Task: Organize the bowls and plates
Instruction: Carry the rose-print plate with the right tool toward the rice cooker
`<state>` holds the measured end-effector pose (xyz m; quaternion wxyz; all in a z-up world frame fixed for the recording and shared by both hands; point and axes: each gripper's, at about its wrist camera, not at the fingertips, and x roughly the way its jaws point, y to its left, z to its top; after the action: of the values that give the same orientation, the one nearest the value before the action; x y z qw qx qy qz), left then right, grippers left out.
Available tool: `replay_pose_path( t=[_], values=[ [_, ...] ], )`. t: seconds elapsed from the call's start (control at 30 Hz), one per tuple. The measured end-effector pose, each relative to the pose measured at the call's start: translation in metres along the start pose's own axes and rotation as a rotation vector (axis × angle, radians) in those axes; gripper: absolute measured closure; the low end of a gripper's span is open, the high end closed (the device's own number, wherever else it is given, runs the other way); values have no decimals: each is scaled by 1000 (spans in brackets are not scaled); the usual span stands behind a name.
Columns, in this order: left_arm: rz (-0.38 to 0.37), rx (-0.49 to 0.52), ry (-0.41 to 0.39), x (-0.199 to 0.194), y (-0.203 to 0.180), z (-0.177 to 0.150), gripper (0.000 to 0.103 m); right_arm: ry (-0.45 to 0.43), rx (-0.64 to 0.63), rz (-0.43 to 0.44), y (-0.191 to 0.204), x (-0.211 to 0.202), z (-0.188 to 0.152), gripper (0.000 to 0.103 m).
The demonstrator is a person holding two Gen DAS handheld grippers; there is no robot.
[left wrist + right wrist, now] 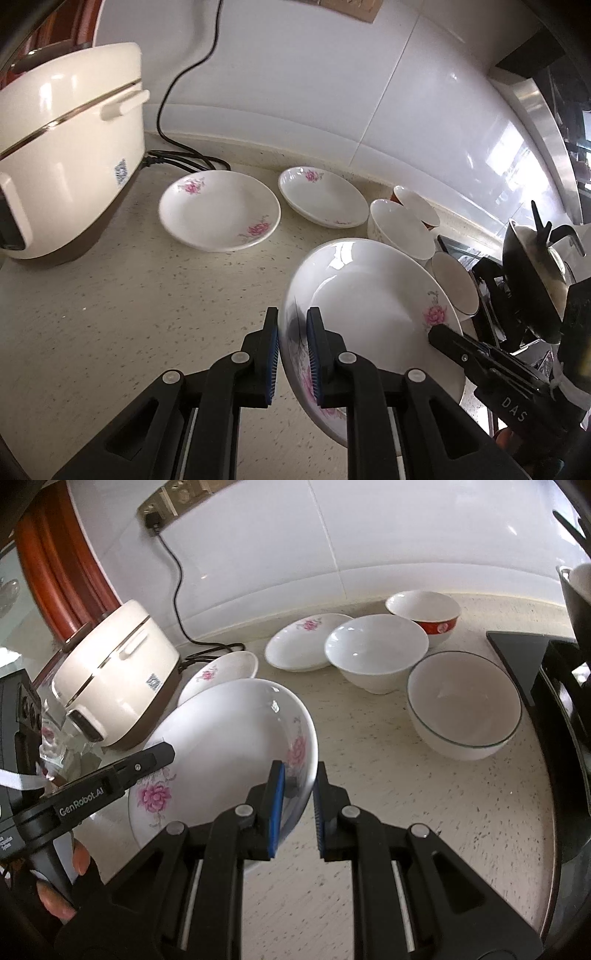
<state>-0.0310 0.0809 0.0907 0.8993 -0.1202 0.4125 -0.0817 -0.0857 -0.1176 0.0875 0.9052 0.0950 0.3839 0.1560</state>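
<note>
Held plate: a white floral plate (373,295) was up off the speckled counter (129,314) and tilted, gripped from two sides.
Left gripper (292,354): its blue pads were clamped on the plate's near left rim, one finger inside the dish and one outside.
Right gripper (298,805): it was clamped likewise on the opposite rim of the same plate (229,746), the edge running between its pads.
Left view only: beyond the left gripper's right side hung a dark wok (532,280) over black stove parts, and the right gripper's black finger (465,345) reached in against the plate's far edge.
Right view only: a wall socket (173,496) with a plug high to the left, and the person's fingers (79,856) wrapped around the left tool's handle at lower left.
Ahead of the grippers: two more floral plates lay flat, one (219,210) straight ahead and one (321,195) just to its right, near each other but apart.
Bowls: ahead and to the right of the right gripper stood a plain white bowl (375,651), a red-banded bowl (424,614) behind it, and a dark-rimmed bowl (463,705) nearest; all three showed bare insides.
Left side: a cream rice cooker (66,155) stood closed, its black cord (177,85) trailing up the tiled wall (314,74).
In the way: the raised plate hid part of one flat plate in the right view.
</note>
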Motion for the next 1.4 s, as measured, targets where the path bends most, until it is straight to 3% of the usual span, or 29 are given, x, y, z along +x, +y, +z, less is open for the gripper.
replay_pose_path(
  t=[0.57,1.0,1.4],
  values=[
    [82,-104,-38,-38,60,-22,88,40,-99,66,63,8,-17,85],
    [181,-239,-57,-64,121,-45,88,131,-234,171,121,40,-33,85],
    [244,-342,-23,-62,162,-69,88,232,-368,208,160,69,-49,85]
  ],
)
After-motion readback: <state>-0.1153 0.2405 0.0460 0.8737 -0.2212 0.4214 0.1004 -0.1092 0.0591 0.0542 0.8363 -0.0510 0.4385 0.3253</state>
